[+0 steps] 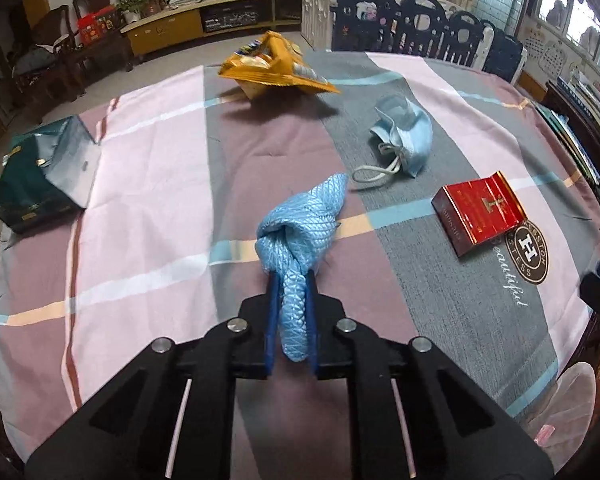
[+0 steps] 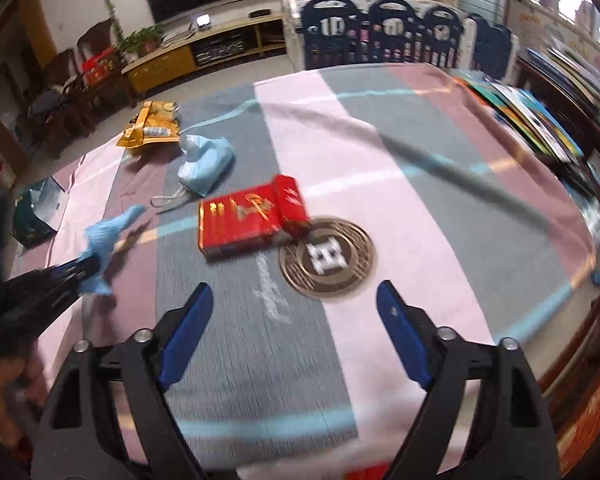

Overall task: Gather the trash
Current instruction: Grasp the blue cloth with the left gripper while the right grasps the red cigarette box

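My left gripper (image 1: 292, 276) is shut on a twisted light-blue cloth (image 1: 300, 232) and holds it above the table; it also shows in the right wrist view (image 2: 104, 240). My right gripper (image 2: 294, 292) is open and empty above the tablecloth, short of a red cigarette box (image 2: 248, 220), which also shows in the left wrist view (image 1: 478, 214). A crumpled blue face mask (image 1: 404, 136) (image 2: 206, 162) and a yellow snack bag (image 1: 276, 66) (image 2: 152, 124) lie farther back.
A dark green box (image 1: 44, 168) (image 2: 34, 212) sits at the table's left edge. The striped tablecloth (image 1: 160, 184) has a round logo (image 2: 326, 258). Books (image 2: 540, 120) line the right edge. A play fence (image 1: 400, 20) stands behind the table.
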The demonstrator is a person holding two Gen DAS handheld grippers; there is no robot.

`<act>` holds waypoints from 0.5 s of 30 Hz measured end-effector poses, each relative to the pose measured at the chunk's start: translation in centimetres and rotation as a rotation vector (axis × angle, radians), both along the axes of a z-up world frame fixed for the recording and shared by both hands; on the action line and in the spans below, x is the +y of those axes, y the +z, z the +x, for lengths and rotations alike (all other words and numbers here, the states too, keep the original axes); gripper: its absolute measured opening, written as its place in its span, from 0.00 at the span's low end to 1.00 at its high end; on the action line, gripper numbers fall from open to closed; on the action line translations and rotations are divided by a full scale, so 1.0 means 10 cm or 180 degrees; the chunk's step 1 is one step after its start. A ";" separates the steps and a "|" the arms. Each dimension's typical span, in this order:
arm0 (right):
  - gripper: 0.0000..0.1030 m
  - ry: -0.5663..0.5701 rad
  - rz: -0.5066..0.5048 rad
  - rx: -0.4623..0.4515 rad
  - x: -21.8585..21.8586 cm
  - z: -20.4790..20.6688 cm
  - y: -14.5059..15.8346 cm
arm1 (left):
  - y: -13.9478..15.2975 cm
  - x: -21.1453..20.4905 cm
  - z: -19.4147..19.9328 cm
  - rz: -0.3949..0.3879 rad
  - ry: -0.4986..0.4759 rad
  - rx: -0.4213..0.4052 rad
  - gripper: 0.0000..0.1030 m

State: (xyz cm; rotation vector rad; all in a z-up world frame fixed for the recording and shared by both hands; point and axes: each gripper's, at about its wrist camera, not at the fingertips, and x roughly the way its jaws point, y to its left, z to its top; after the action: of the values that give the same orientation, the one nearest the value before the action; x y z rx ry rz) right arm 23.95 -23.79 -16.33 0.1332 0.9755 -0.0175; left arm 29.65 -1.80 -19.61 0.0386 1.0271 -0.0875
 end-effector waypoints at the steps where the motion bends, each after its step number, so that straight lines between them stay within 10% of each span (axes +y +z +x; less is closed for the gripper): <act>1: 0.88 0.0075 -0.0027 0.0030 0.07 0.12 -0.05 | 0.07 0.08 -0.10 -0.0045 0.0067 -0.0067 0.13; 15: 0.88 0.0550 -0.0547 0.0257 0.51 0.90 -0.49 | 0.36 0.45 -0.91 -0.0276 0.0150 -0.0259 0.13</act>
State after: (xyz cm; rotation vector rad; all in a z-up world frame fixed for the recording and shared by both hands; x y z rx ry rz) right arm 32.90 -18.66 -21.20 -0.1108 1.0589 0.0521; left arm 20.55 2.68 -16.04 -0.0604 0.9414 -0.0867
